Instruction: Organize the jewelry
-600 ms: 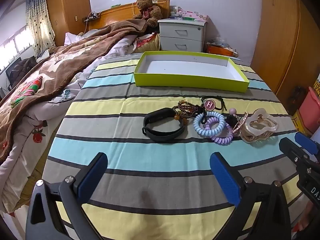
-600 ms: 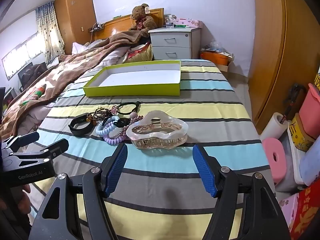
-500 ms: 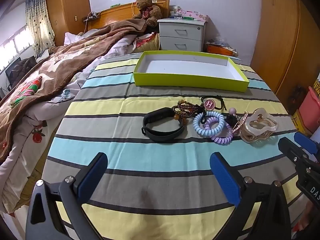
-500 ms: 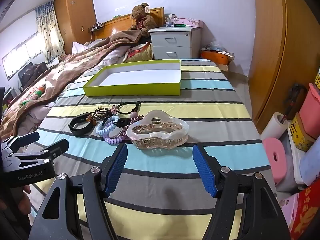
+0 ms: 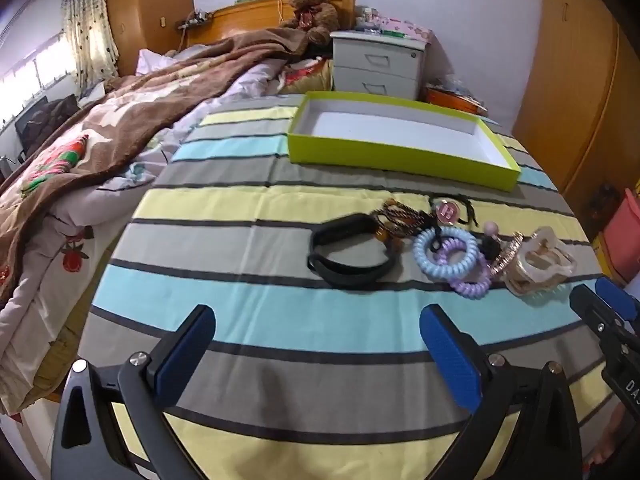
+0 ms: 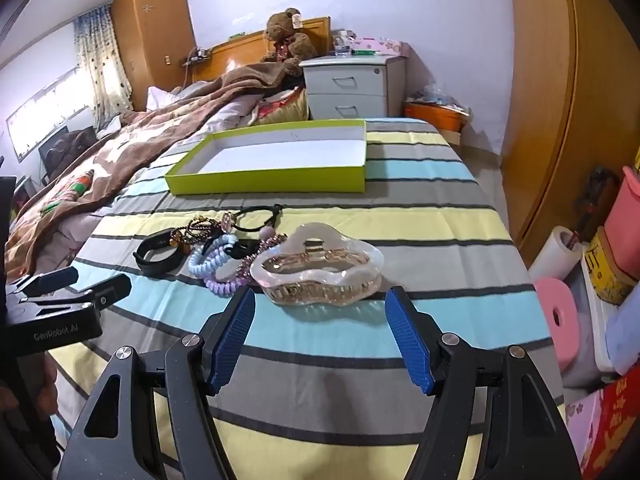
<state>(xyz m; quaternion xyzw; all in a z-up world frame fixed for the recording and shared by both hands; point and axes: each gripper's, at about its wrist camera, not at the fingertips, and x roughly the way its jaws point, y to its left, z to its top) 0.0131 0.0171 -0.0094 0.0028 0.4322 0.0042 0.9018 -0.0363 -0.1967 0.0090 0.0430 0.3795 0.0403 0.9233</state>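
Observation:
A pile of jewelry lies on the striped table: a black band (image 5: 350, 248) (image 6: 156, 254), a beaded bracelet (image 5: 400, 214), a blue coil tie (image 5: 446, 252) (image 6: 210, 258), a purple coil tie (image 5: 470, 286) (image 6: 222, 285), a black cord with a pink charm (image 5: 448, 212), and a clear hair claw (image 5: 536, 266) (image 6: 320, 270). An empty lime-green box (image 5: 400, 156) (image 6: 272, 180) sits behind them. My left gripper (image 5: 316, 354) is open, short of the black band. My right gripper (image 6: 322, 338) is open, just before the hair claw.
The table's left edge meets a bed with a brown blanket (image 5: 120, 120). A white nightstand (image 6: 352, 84) stands behind the table. A wooden wardrobe (image 6: 560, 100), a paper roll (image 6: 556, 252) and pink bins (image 6: 624, 220) are on the right.
My right gripper has moved forward toward the hair claw. My left gripper has shifted left and tilted a little; the jewelry has not moved.

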